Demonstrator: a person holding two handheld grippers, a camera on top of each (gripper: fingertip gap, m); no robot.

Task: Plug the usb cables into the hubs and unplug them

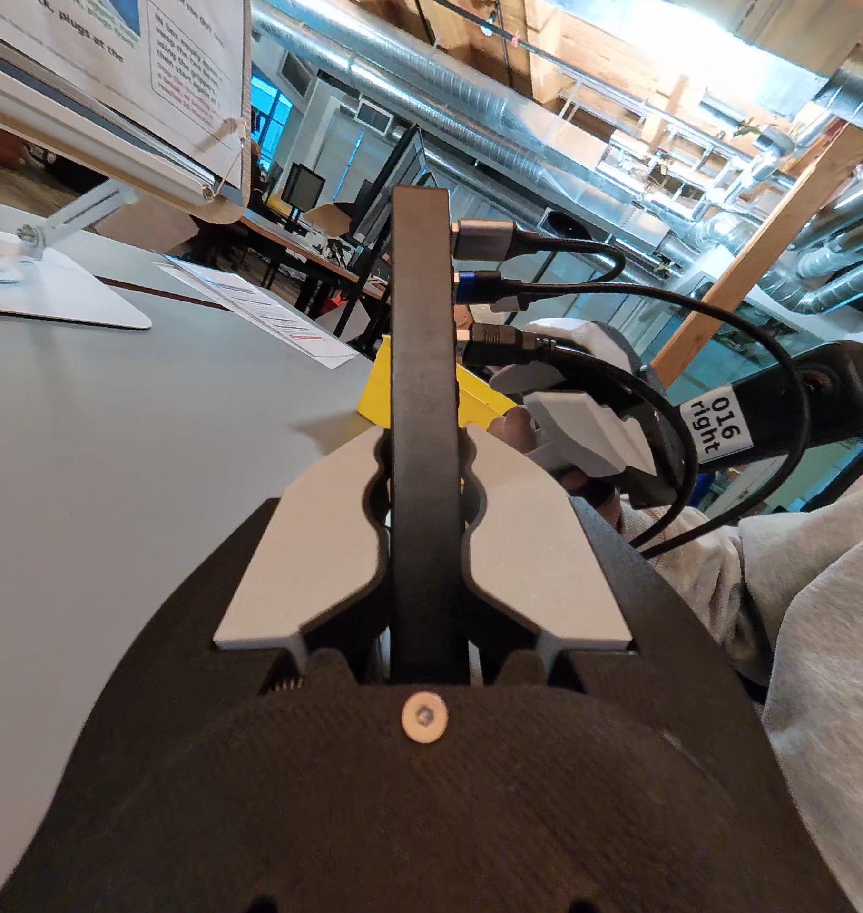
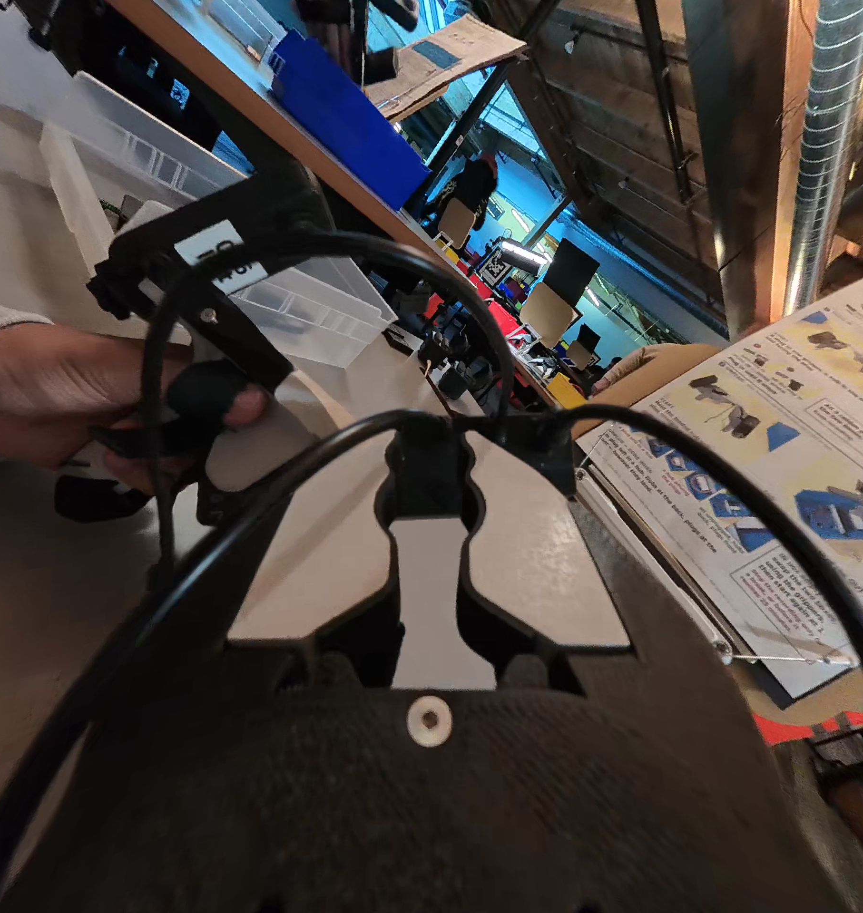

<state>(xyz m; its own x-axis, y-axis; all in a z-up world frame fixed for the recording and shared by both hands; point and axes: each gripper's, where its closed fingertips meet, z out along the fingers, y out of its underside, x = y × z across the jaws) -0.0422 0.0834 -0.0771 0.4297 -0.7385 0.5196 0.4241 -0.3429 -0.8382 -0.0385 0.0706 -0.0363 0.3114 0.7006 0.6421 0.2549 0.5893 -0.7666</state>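
My left gripper (image 1: 423,439) is shut on a black USB hub (image 1: 422,321) and holds it upright above the grey table (image 1: 148,444). Three plugs sit in the hub's right side: a grey plug (image 1: 484,239), a blue plug (image 1: 474,286) and a black plug (image 1: 496,338), each with a looping black cable (image 1: 716,316). My right gripper (image 1: 518,395) is just right of the lowest plug. In the right wrist view my right gripper (image 2: 427,444) is shut on a black plug (image 2: 427,474). I cannot tell how deep that plug sits.
A yellow bin (image 1: 375,395) stands behind the hub. A white stand base (image 1: 73,296) and a paper sheet (image 1: 271,311) lie on the table. An instruction board (image 2: 765,469) stands close by. Clear plastic bins (image 2: 296,306) sit beyond. A hand (image 2: 49,395) holds the left gripper.
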